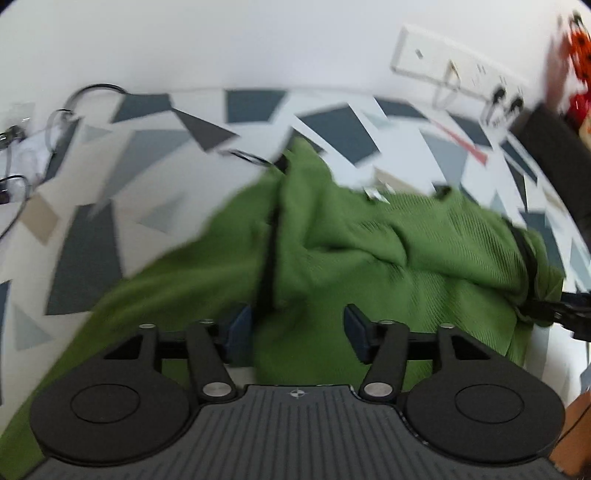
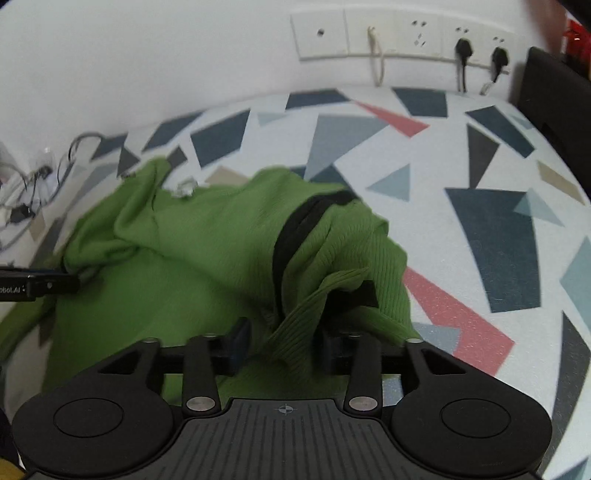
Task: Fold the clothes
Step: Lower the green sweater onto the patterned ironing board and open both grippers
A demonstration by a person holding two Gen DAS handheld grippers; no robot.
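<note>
Left tool sits with its jaws parted, green fabric bunched between the blue pads; pads not pressed together, so it reads open with cloth in the gap, though I can't tell if the cloth is actually pinched. Right tool also has a fold of the green garment standing up between its fingers; the right finger is mostly hidden under the cloth and the gap is filled with fabric, so whether it clamps the fold cannot be told for sure.

Garment is a green ribbed knit top with black trim running across it, lying crumpled on the desk, which wears a white cover with grey, dark blue and red triangles. In the left view the garment fills the middle and lower left, a black seam line running up from the tool, blur over most of it. Small white tag shows near the far edge of the garment.

Each tool shows in the other's view: the right one's tip touching the garment edge at far right, the left one's tip at far left, against the cloth.

Wall sockets with two black plugs behind the desk. Loose cables at the far left edge.
</note>
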